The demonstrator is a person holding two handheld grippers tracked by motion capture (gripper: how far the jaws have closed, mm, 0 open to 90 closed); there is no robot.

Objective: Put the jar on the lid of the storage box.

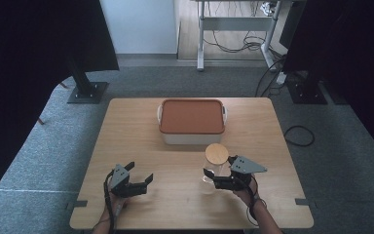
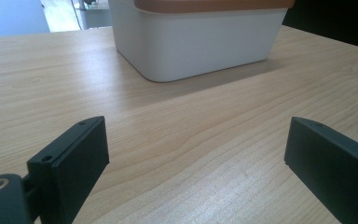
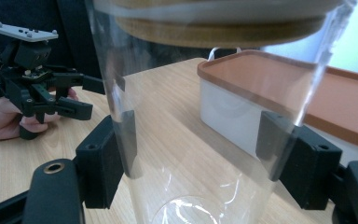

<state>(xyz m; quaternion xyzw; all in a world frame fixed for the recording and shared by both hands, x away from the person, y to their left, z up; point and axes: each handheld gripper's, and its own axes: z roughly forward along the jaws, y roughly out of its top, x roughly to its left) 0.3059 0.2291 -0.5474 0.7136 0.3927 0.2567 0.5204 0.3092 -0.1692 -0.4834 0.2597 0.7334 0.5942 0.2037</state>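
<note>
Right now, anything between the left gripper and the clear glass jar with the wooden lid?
Nothing visible: bare wooden table lies between the open left gripper and the clear glass jar, which the right gripper already clamps.

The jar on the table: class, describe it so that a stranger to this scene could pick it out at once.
Start at the wooden table and find the white box with the orange lid near its far edge. Just in front of the box's right end stands the jar, gripped by the right gripper. It alone is clear glass with a round wooden lid.
</note>
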